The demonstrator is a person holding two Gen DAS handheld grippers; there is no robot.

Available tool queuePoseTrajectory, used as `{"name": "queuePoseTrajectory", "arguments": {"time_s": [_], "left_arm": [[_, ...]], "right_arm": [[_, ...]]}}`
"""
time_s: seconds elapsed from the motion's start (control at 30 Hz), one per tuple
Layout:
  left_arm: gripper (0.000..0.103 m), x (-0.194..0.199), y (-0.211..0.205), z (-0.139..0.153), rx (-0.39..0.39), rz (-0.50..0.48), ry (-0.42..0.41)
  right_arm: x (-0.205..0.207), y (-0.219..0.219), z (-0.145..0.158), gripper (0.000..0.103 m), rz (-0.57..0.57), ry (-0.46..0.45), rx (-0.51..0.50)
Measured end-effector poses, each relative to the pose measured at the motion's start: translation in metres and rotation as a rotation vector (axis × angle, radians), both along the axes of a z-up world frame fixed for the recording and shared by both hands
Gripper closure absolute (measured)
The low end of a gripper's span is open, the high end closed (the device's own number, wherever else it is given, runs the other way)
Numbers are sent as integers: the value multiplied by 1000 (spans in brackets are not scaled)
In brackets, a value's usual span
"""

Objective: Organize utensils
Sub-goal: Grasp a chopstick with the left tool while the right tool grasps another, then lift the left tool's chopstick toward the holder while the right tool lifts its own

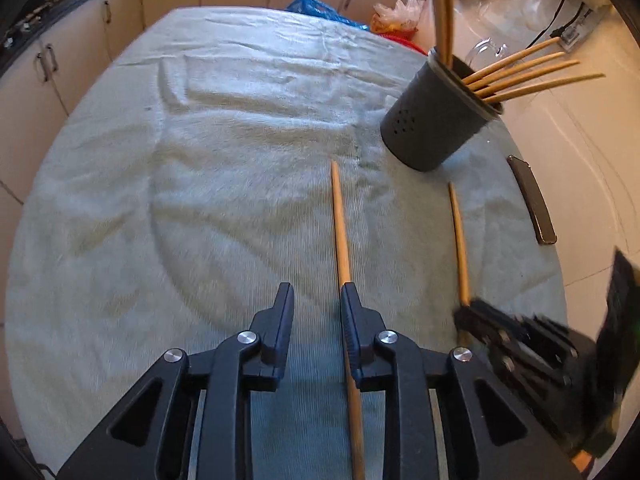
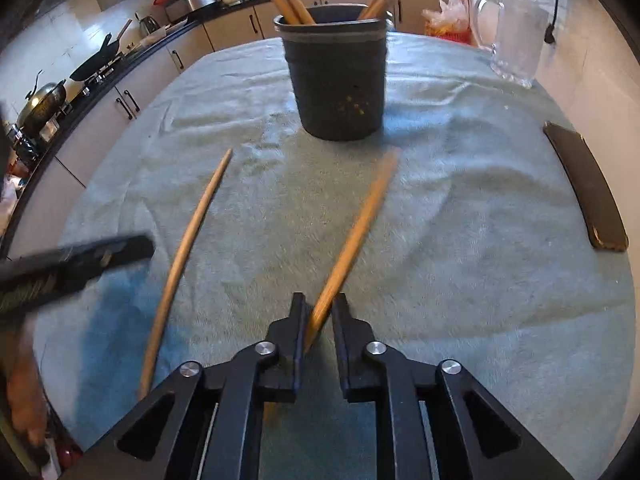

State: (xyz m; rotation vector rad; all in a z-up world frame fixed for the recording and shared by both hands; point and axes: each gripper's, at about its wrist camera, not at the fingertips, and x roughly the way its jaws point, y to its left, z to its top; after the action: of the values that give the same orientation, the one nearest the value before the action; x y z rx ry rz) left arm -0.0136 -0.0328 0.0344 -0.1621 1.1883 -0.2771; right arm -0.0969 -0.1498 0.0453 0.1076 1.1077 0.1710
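Holder (image 2: 336, 80) behind two chopsticks (image 2: 188, 236) (phone (image 2: 586, 188) right).

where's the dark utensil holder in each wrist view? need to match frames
Left wrist: utensil holder upper right, appearing tilted, chopsticks fanning right from its rim.
Right wrist: utensil holder top centre, upright, straight ahead of the right gripper.
Shared landmark: the dark phone lying on the towel's right edge.
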Motion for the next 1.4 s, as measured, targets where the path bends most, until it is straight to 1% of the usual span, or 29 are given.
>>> {"name": "queuePoseTrajectory", "arguments": {"time_s": [0.1,0.17,0.23,0.27,0.3,0.33,0.4,0.5,0.63,0.77,0.83,0.87,0.9,0.93,0.97,1.0,1.03,1.07,1.13,1.23,1.33,1.4], "left_arm": [[80,23,-2,-8,-26,-14,33],[80,35,-6,-10,-31,-26,36],[80,47,-12,-12,-20,-52,28],[80,51,-14,-11,-14,-58,23],[80,56,-17,-11,-11,-70,27],[80,59,-19,-11,-15,-79,31],[80,62,-21,-11,-21,-91,36],[80,63,-24,-11,-5,-113,25],[80,65,-24,-11,-8,-125,28],[80,68,-24,-12,-33,-107,30],[77,68,-26,-12,-39,-100,25],[75,71,-28,-13,-43,-99,23],[75,71,-29,-13,-43,-97,19],[75,71,-31,-13,-39,-94,5],[79,71,-32,-13,-37,-95,-3],[99,71,-33,-14,-34,-97,-9],[98,72,-33,-17,-46,-101,14],[98,70,-31,-16,-59,-87,7],[98,65,-28,-11,-61,-72,-1],[98,51,-22,10,-70,-64,-54],[98,36,-17,33,-64,-54,-116],[98,21,-12,54,-75,-48,-164]], "right_arm": [[-17,-11,1,92,18,19,-36],[-28,-19,1,90,22,38,-21],[-34,-27,0,79,-5,43,-14],[-32,-30,1,69,-26,44,-26],[-29,-33,1,67,-54,43,-49],[-25,-35,2,67,-73,41,-61],[-12,-40,2,67,-101,40,-52],[14,-42,0,67,-121,45,-48],[51,-38,-2,67,-102,52,-66],[73,-26,-2,67,-63,31,-131],[78,-22,-3,69,-52,14,-139],[79,-22,-3,76,-48,5,-132],[79,-22,-3,85,-43,-3,-127],[79,-21,-2,90,-38,-9,-126],[79,-20,-3,96,-31,-15,-126],[79,-19,-3,96,-26,-20,-123],[79,-17,-3,96,-27,-22,-115],[79,-19,-3,96,-28,-24,-97],[76,-22,1,96,-36,-35,-55],[68,-26,17,96,-33,-81,-16],[53,-26,44,96,-26,-153,-10],[42,-27,61,96,-28,-199,-1]]}}
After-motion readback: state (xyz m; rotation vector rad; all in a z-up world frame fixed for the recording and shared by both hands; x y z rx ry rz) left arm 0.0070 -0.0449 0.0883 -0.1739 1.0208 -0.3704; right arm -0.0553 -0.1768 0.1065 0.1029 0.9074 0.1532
